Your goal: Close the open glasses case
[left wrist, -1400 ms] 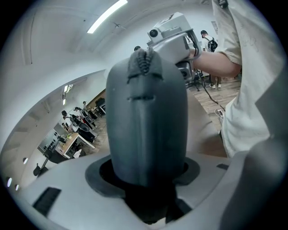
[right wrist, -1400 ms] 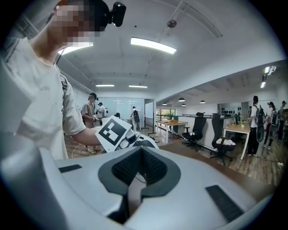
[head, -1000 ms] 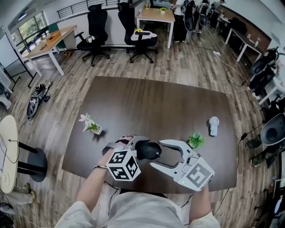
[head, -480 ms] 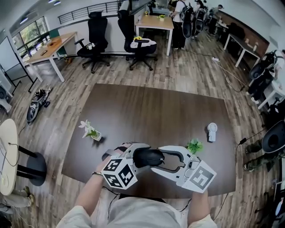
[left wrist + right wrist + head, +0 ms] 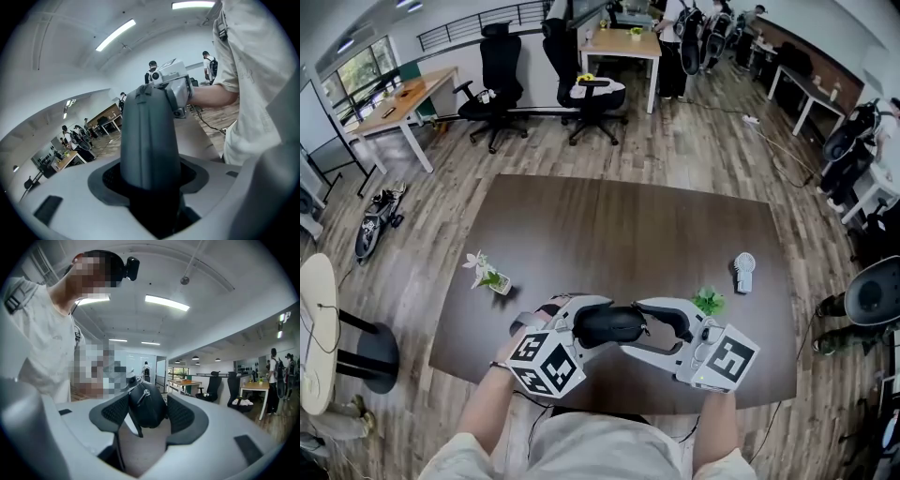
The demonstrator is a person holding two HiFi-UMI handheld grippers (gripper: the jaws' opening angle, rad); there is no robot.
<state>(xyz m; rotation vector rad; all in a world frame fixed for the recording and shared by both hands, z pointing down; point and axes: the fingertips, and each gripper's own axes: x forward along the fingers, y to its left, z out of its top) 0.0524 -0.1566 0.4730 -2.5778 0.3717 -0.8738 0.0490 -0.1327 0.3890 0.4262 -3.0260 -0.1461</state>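
The glasses case (image 5: pixel 609 325) hangs just left of the potted plant (image 5: pixel 709 300). The left gripper (image 5: pixel 581 323) clamps one end wide. The right gripper (image 5: pixel 639 328) holds the other, its jaws just opening; any looser, the case may drop.

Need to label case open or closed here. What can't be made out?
- Head view: left gripper and right gripper cover both ends of the glasses case, so its seam is hidden. The right jaws have just been opening, case between them.
- Left gripper view: the case fills the gap; its near end is lost in shadow.
- Right gripper view: only the end with the zipper pull shows; the rest lies behind it.
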